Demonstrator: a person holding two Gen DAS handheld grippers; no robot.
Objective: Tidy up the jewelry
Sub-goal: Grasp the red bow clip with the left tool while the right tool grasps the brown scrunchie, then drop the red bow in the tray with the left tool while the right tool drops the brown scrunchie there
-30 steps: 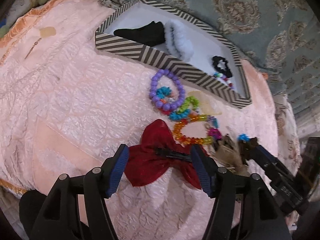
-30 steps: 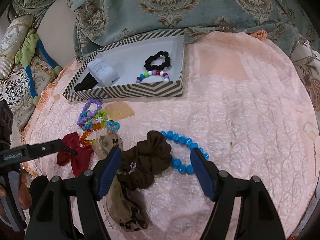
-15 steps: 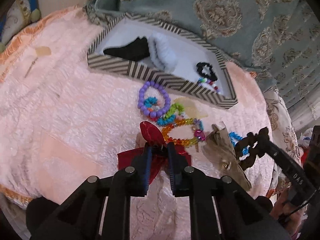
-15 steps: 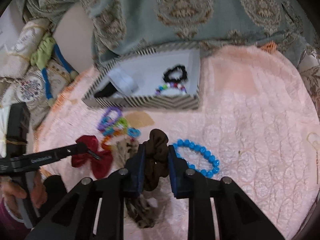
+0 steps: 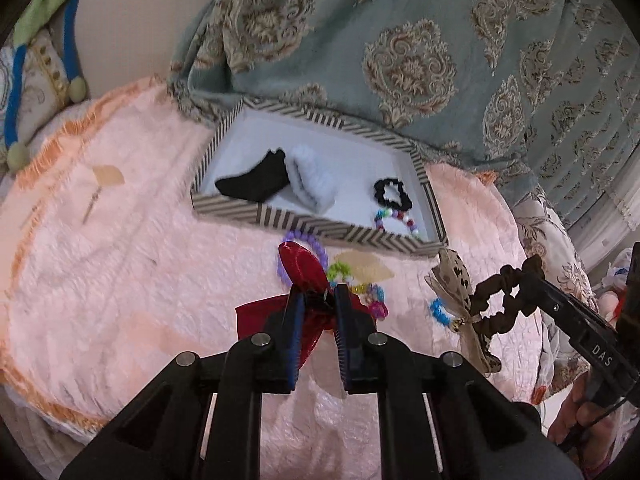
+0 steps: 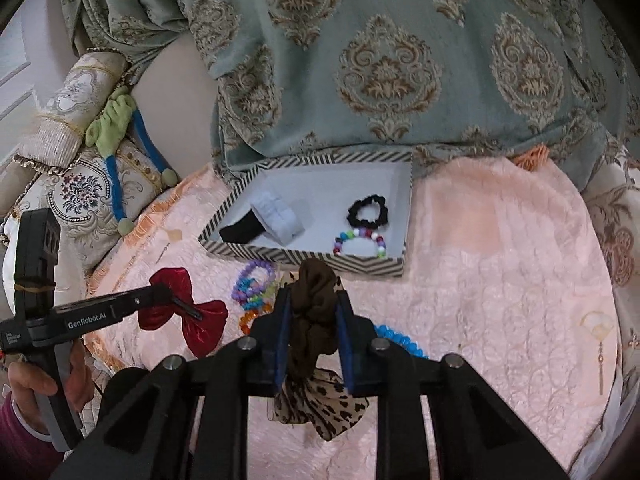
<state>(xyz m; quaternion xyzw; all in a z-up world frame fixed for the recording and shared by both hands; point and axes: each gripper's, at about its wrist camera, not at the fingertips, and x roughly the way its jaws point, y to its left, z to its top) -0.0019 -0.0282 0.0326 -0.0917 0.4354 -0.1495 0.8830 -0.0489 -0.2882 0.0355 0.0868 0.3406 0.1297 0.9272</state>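
My left gripper (image 5: 316, 294) is shut on a red bow hair clip (image 5: 298, 266) and holds it lifted above the pink cloth; it also shows in the right wrist view (image 6: 182, 312). My right gripper (image 6: 312, 300) is shut on a brown scrunchie (image 6: 314, 292), with a leopard-print bow (image 6: 320, 408) hanging from it; both show in the left wrist view (image 5: 500, 304). The striped box (image 5: 320, 230) holds a black scrunchie (image 5: 392, 196), a bead bracelet (image 5: 394, 218), a white scrunchie (image 5: 310, 180) and a black piece (image 5: 256, 182).
Purple, multicolour and orange bead bracelets (image 6: 254, 288) lie on the pink cloth before the box. A blue bead bracelet (image 6: 400, 338) lies by my right gripper. A patterned green blanket (image 6: 380, 60) rises behind the box. Cushions (image 6: 80, 184) sit at the left.
Both grippers have shut on their items and lifted them: the left on the red bow, the right on the brown scrunchie with the leopard bow. Both have moved toward the box.
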